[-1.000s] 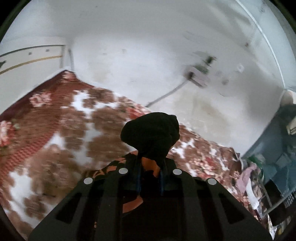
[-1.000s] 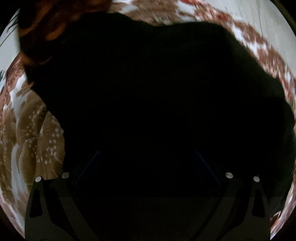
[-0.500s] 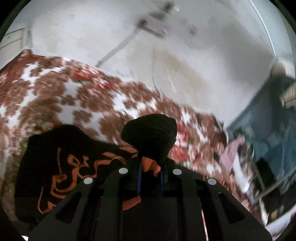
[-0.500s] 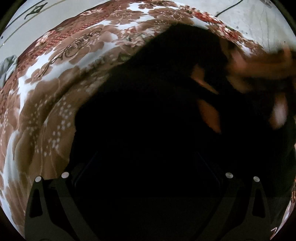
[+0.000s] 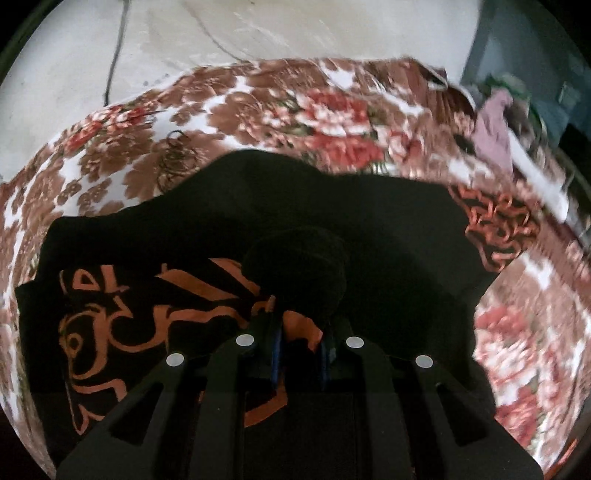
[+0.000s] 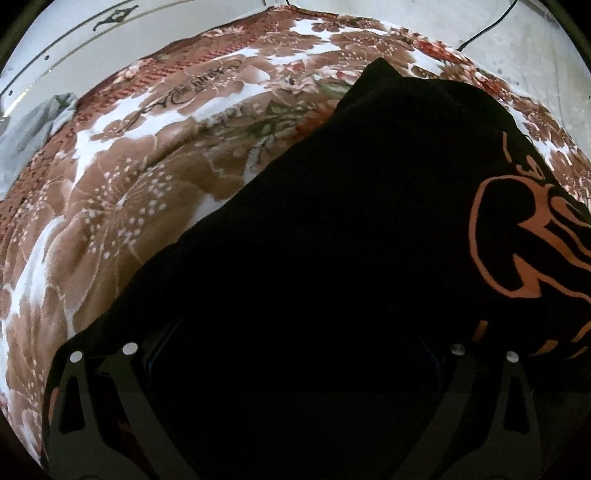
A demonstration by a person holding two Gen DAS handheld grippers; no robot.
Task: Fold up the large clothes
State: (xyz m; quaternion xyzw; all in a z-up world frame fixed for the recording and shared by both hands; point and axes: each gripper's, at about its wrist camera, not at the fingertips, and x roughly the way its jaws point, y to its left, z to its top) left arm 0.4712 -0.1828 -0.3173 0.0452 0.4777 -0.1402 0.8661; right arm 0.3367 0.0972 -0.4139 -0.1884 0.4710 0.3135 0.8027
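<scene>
Garment: a large black cloth garment with an orange swirling print [image 5: 388,236] lay spread on a floral blanket of brown, red and white flowers [image 5: 280,107], which covered the floor surface.
Left gripper: the black two-finger left gripper [image 5: 300,332] had its jaws nearly closed, pinching a bunched fold of the black garment; a rounded lump of cloth stood up just beyond the fingertips, and an orange scrap of the print showed between the blue-edged pads.
Print, left view: orange lines lay to the near left of the left gripper, and a second patterned patch sat at the far right edge of the garment.
Right gripper: the black right gripper [image 6: 291,354] had its two fingers set well apart at the bottom of its view; black cloth filled the dark space between them, so whether it was gripping could not be told.
Garment, right view: the black cloth [image 6: 332,221] ran from near centre to the far right, with orange print at the right edge.
Blanket, right view: bare floral blanket [image 6: 129,192] lay to the left.
Background: a pale wall [image 5: 258,29] stood beyond the blanket, and grey cloth [image 6: 33,129] lay at the far left.
</scene>
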